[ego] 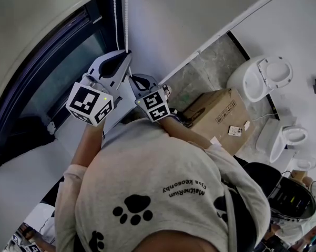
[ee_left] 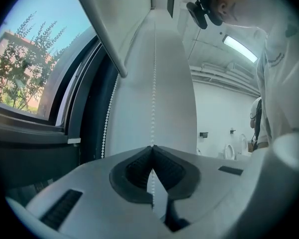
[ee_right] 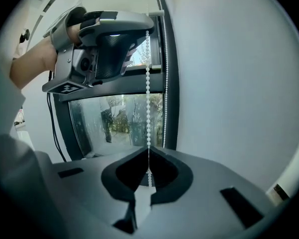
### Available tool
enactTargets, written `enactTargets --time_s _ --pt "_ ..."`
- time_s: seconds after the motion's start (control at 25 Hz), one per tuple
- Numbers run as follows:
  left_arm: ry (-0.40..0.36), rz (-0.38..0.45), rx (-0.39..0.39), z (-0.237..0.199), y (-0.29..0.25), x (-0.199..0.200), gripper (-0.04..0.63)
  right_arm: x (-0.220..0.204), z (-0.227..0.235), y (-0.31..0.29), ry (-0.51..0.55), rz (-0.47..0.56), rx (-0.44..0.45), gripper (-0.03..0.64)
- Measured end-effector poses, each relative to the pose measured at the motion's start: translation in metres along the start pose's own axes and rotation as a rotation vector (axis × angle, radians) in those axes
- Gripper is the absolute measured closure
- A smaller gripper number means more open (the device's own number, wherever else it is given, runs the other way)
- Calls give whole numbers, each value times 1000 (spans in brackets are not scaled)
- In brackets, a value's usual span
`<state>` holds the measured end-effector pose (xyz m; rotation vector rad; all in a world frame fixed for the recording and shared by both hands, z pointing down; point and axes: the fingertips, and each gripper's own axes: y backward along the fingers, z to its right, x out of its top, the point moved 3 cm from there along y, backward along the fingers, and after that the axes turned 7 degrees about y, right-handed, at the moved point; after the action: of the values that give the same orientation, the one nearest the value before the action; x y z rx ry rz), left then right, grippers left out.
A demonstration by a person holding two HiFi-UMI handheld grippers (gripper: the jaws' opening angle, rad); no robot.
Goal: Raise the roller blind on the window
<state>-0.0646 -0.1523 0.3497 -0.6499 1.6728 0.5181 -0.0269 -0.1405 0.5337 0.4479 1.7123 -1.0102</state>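
Note:
A white bead chain [ego: 126,14] hangs beside the dark-framed window [ego: 52,83]. My left gripper [ego: 128,55] is raised and shut on one strand of it. Just below, my right gripper [ego: 133,79] is shut on the same strand. In the left gripper view the chain [ee_left: 152,83] runs straight down into the closed pads [ee_left: 139,168]; a second strand [ee_left: 108,118] hangs free by the frame. In the right gripper view the chain [ee_right: 148,93] stretches from the left gripper [ee_right: 104,44] above down into my closed jaws, with the other strand [ee_right: 164,83] beside it. A white bar [ee_left: 102,34] crosses the top of the window.
A white wall [ego: 168,20] stands right of the window. On the floor behind me are a cardboard box [ego: 221,114] and two white toilets [ego: 263,77], [ego: 286,138]. Another person with a helmet [ego: 292,196] is at the lower right.

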Motion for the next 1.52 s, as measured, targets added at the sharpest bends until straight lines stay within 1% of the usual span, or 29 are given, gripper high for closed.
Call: enactTargets --time_s 0.16,0.28,0.36,0.4,0.6,0.76,0.88,1.04,1.28,1.52 --pt "1 5 -5 -1 -1 -2 588 3 -2 1 16 20 -5 604" --pt "7 6 -3 -5 -3 -3 588 11 -1 3 10 66 -3 594" --pt "9 0 -2 -7 -4 -6 588 20 0 7 4 98 -6 524" --pt "9 -7 -2 -7 -4 -8 588 26 1 9 5 111 -9 515" --pt "24 -44 6 -13 -4 -28 588 59 6 31 17 176 -47 514" --pt "35 -66 13 -19 -2 -43 588 86 10 50 50 230 -76 514" --pt "45 -64 13 -23 -1 -46 588 110 13 63 74 282 -98 514" --pt "41 -63 10 -25 -2 -46 588 149 20 78 80 350 -121 514" --pt "50 -53 11 -22 0 -50 588 204 33 94 100 417 -138 514" --pt "62 -54 -20 -12 -1 -53 588 252 40 104 108 490 -143 515"
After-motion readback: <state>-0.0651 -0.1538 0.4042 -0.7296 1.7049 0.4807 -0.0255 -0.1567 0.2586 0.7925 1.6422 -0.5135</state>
